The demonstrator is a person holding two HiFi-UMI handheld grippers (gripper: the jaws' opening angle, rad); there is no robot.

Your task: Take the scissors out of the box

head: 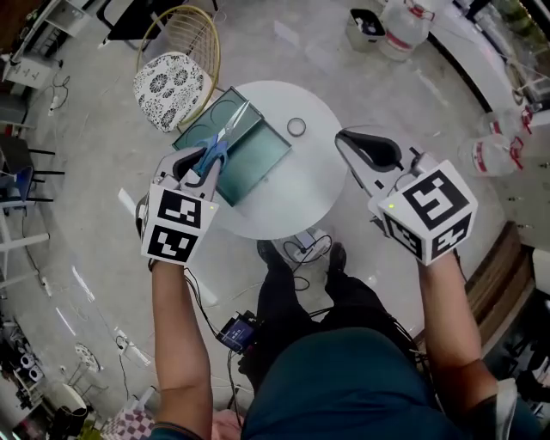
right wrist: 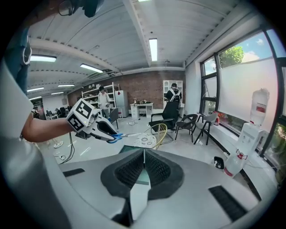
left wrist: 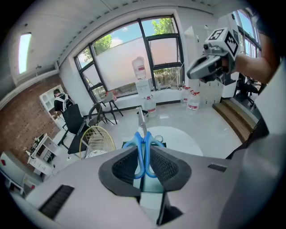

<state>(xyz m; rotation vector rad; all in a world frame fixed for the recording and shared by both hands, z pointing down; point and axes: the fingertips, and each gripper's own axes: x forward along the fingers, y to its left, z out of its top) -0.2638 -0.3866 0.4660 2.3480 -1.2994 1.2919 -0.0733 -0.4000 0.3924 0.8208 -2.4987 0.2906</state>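
Note:
The scissors [head: 222, 142], blue-handled with silver blades, are held up in the air over the open green box [head: 253, 163]. My left gripper [head: 199, 165] is shut on their handles. In the left gripper view the handles [left wrist: 144, 150] sit pinched between the dark pads and the blades point away, above the round white table [left wrist: 183, 139]. My right gripper [head: 365, 153] hovers over the table's right side, shut and empty. In the right gripper view its pads [right wrist: 154, 167] meet along a thin line. Across from it are the left gripper [right wrist: 105, 129] and the scissors [right wrist: 117, 135].
A small ring [head: 296, 127] lies on the table [head: 309, 189] beside the box. A wicker chair with a patterned cushion [head: 176, 76] stands behind the table at the left. Water bottles [head: 404, 26] stand on the floor at the back right. Cables [head: 301, 249] lie by my feet.

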